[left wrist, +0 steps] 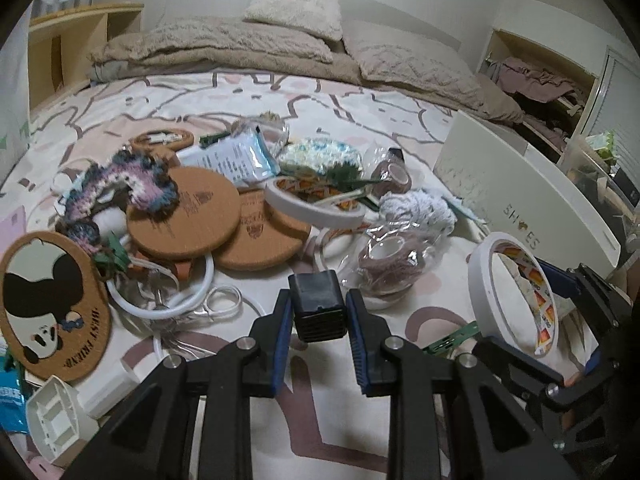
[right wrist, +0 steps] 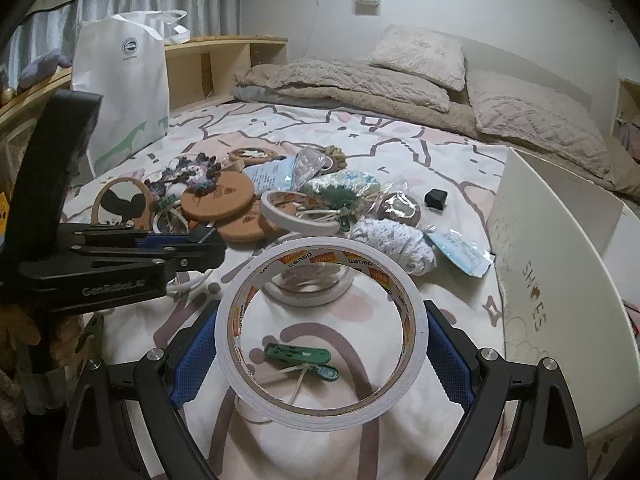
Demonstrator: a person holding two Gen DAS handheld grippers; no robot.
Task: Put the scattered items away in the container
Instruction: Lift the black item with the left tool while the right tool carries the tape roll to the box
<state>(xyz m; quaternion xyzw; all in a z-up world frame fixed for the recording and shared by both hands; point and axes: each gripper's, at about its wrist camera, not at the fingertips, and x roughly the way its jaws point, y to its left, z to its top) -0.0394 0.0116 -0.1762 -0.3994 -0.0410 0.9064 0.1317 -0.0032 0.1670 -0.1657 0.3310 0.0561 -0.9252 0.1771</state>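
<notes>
My left gripper [left wrist: 319, 312] is shut on a small black box [left wrist: 318, 306] and holds it just above the bedsheet. My right gripper [right wrist: 320, 340] is shut on a white tape roll [right wrist: 256, 280], held upright above the sheet; the roll also shows in the left wrist view [left wrist: 486, 280]. The white box marked SHOES [left wrist: 532, 196], [right wrist: 560, 248] stands at the right. A scattered pile lies ahead: cork coasters [left wrist: 184, 216], another tape roll [left wrist: 316, 204], a crocheted piece [left wrist: 120, 188], yarn [left wrist: 416, 208] and a panda coaster [left wrist: 52, 304].
A green clip [right wrist: 298, 356] lies on the sheet under the held roll. A second small black box [right wrist: 436, 199] sits by the pile. A white paper bag [right wrist: 120, 92] stands at the left, pillows and a blanket [right wrist: 360, 84] at the back.
</notes>
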